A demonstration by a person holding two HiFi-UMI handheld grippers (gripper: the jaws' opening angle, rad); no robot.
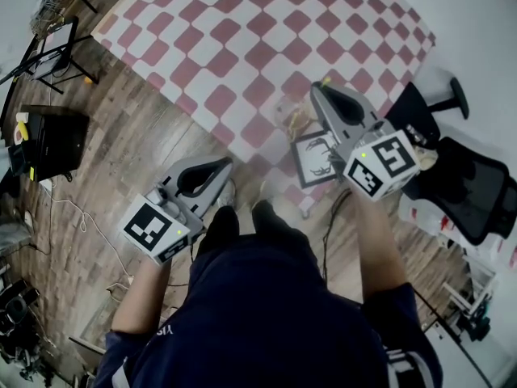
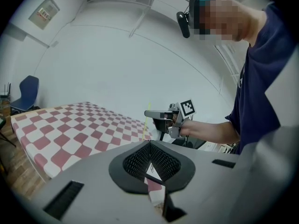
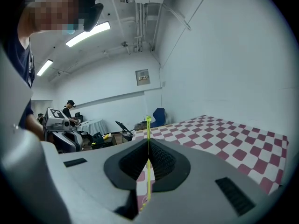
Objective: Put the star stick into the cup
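One star stick [image 3: 149,181], thin, yellow-green, pinched upright in the right gripper [image 3: 148,143]. Its star end [image 3: 148,121] pokes up past the jaw tips and the shaft runs down through the slot below them. The jaws are closed down to a hairline on it.

Handling, as a judgement: very light and slim, likely plastic, stiff enough to point but springy if it is knocked against a rim. A smooth narrow shaft can swivel or slide in the pads, so keep a firm pinch around mid-shaft. That leaves a free length on the end that goes into the cup. The star looks like the weakest part, so don't clamp there.

In the head view the right gripper [image 1: 321,89] is over the near edge of the red-and-white checkered table [image 1: 242,47], with the stick's tip [image 1: 325,80] just showing. A white card with a black drawing [image 1: 315,158] lies under it.

The left gripper [image 2: 150,144] has its jaws together with nothing between them. It is held low beside the person's legs [image 1: 222,165], well apart from the stick.

I can't pick out the cup. There is blurry clutter at the table edge beside the right gripper, too unclear to name.
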